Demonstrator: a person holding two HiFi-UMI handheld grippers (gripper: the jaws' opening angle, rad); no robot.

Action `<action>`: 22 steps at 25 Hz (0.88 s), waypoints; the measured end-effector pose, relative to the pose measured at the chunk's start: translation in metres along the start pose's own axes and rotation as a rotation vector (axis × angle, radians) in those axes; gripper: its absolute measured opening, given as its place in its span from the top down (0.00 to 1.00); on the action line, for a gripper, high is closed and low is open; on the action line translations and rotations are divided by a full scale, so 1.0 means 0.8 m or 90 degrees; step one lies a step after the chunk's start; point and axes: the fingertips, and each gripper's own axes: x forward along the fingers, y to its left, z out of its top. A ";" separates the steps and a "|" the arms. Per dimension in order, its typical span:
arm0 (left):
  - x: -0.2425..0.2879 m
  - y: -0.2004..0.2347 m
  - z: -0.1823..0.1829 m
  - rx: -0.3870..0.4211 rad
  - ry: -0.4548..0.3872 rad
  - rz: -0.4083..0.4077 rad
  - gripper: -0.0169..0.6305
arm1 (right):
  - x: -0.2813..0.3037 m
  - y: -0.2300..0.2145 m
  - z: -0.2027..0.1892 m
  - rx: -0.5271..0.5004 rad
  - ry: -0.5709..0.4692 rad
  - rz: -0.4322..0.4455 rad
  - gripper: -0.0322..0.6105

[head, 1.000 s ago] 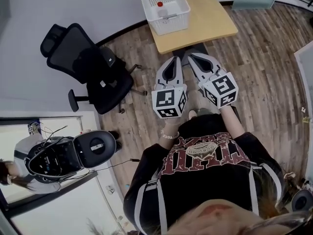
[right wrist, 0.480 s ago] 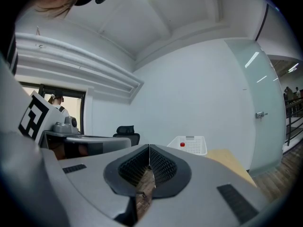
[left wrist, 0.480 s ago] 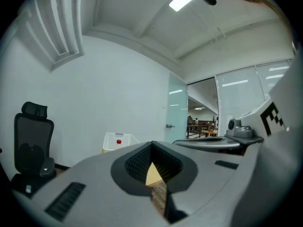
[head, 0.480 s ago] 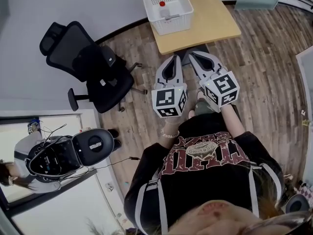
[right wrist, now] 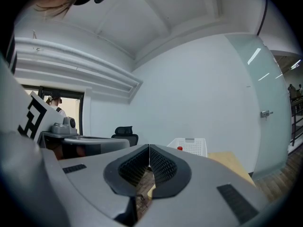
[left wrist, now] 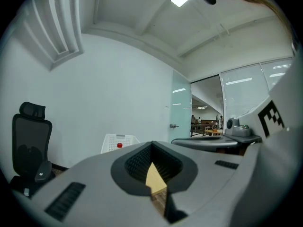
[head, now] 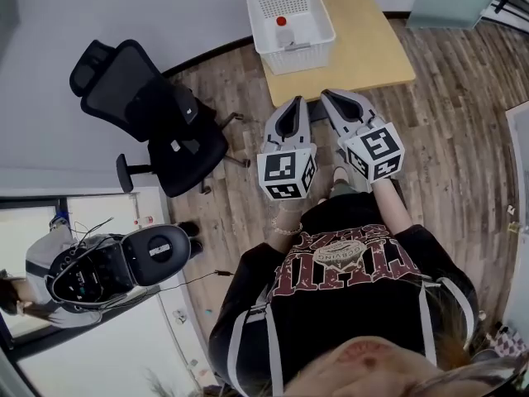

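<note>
My left gripper (head: 296,102) and right gripper (head: 329,96) are held side by side in front of the person's chest, over the wooden floor. Both point toward a light wooden table (head: 368,48), their tips just short of its near edge. Each gripper's jaws are shut with nothing between them, as the left gripper (left wrist: 151,144) and right gripper (right wrist: 148,146) show in their own views. A white perforated basket (head: 311,38) stands on the table's far left part and holds a small bottle with a red cap (head: 282,25). The basket (left wrist: 115,139) (right wrist: 193,146) shows beyond both jaw pairs.
A black office chair (head: 153,114) stands on the floor to the left, also seen as the chair (left wrist: 29,145). A dark headset-like device (head: 116,267) with cables lies on a white surface at lower left. A glass door (right wrist: 277,117) is to the right of the table.
The table and basket have slid slightly lower and nearer in the head view. Both grippers stay shut and keep about the same pose.
</note>
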 end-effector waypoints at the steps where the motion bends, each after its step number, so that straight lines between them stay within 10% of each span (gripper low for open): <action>1: 0.007 0.003 0.003 0.000 0.000 0.002 0.90 | 0.007 -0.005 0.003 0.000 0.000 0.003 0.92; 22: 0.090 0.021 0.029 -0.008 -0.009 0.069 0.90 | 0.068 -0.068 0.030 -0.014 -0.004 0.087 0.92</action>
